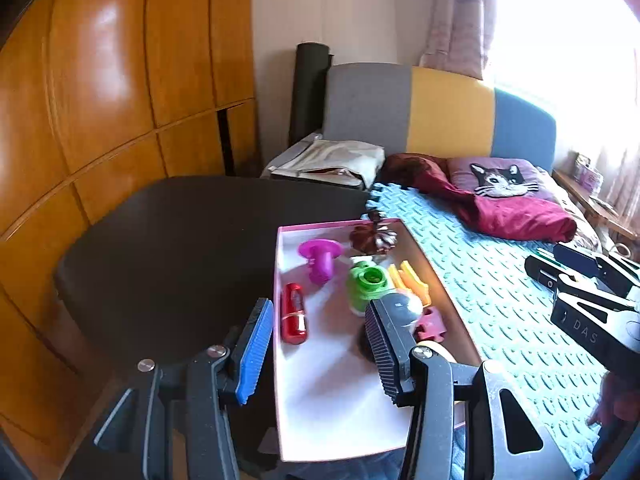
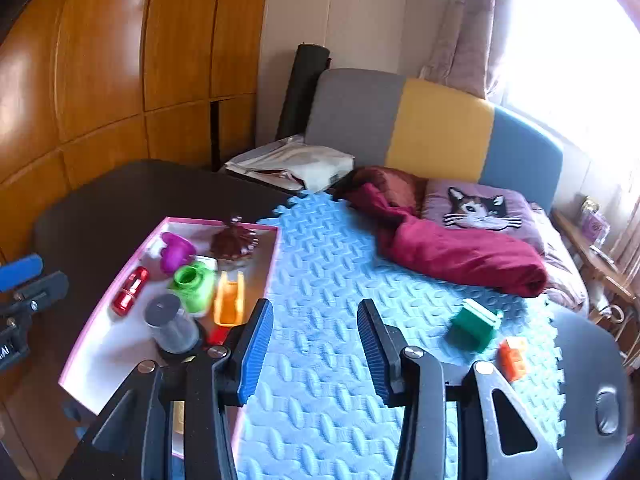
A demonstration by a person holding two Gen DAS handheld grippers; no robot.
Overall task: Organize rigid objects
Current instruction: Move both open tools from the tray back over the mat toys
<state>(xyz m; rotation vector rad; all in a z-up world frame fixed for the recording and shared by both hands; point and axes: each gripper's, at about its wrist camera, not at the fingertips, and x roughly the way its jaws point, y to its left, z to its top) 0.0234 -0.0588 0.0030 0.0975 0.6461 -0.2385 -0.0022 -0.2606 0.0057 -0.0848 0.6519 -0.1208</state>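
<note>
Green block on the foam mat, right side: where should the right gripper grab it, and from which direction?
Judging from the right wrist view, take the green block across its boxy body from above. It lies alone on the blue foam mat, apart from the orange block, leaving finger room. The right gripper is open and empty. Blur hides its exact faces.

Glossy orange-brown wooden panelled wardrobe point(image 1: 104, 80) far left of the jaws; cream plaster wall point(image 1: 340, 8) ahead, with a black rolled mat point(image 1: 310, 92) upright against it. Grey, yellow and blue upholstered headboard point(image 2: 436, 136) beyond the jaws, behind a pale blue interlocking foam mat point(image 2: 332, 248). Overexposed bright window point(image 2: 580, 40) with pinkish patterned curtain point(image 2: 464, 20), upper right.
</note>
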